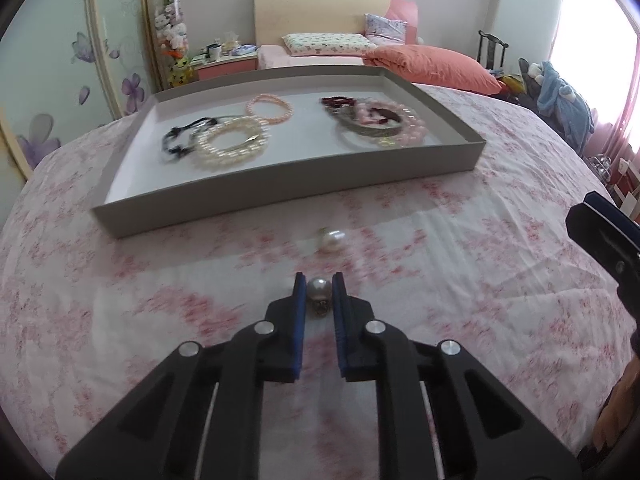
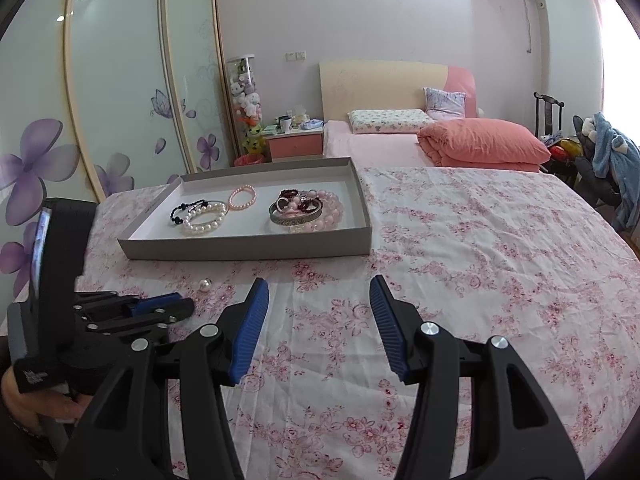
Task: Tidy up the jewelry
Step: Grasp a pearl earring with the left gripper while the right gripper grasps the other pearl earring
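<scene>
Centrally, a pearl earring lies on the floral bedspread, pinched between the blue pads of the left gripper. The step in hand is judged to be the pickup; next comes a lift and carry to the grey tray at twelve o'clock. A second pearl lies between them. At three o'clock, the right gripper hangs spread and empty.

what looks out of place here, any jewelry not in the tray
Two pearl pieces are outside the grey tray, on the floral bedspread. One loose pearl earring lies just in front of the tray. A second pearl earring sits between the left gripper fingertips, which are closed on it. The bracelets are all inside the tray.
</scene>
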`<action>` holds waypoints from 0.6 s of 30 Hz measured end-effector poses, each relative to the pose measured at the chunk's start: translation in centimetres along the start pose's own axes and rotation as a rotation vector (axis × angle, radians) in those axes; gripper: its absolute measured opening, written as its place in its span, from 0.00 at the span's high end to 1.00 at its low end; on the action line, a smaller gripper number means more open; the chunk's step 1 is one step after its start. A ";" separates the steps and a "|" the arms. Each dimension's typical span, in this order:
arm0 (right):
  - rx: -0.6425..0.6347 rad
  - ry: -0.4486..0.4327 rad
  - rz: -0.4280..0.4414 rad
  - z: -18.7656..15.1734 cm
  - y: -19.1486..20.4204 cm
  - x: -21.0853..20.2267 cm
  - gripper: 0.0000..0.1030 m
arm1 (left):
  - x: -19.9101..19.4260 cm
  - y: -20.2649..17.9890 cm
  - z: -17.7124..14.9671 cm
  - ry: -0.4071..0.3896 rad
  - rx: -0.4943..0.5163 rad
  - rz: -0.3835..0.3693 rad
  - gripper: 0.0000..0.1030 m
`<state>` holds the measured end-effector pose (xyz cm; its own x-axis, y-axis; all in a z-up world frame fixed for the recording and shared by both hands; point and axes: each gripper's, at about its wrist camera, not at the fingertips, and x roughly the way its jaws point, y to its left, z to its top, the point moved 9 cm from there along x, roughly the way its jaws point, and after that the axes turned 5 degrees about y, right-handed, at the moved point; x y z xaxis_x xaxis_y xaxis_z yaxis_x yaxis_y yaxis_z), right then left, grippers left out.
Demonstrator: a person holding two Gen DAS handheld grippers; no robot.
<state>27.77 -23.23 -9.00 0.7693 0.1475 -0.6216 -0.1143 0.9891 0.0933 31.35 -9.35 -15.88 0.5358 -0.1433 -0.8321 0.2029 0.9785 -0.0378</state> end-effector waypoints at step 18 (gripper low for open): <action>-0.170 0.262 0.168 -1.2 10.2 7.7 0.58 | -2.6 13.7 -2.3 -0.012 -0.205 0.147 0.87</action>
<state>31.77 -11.98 -13.82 0.5459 0.2811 -0.7893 -0.3452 0.9338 0.0938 30.83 4.76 -15.55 0.5574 0.0019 -0.8302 -0.0478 0.9984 -0.0298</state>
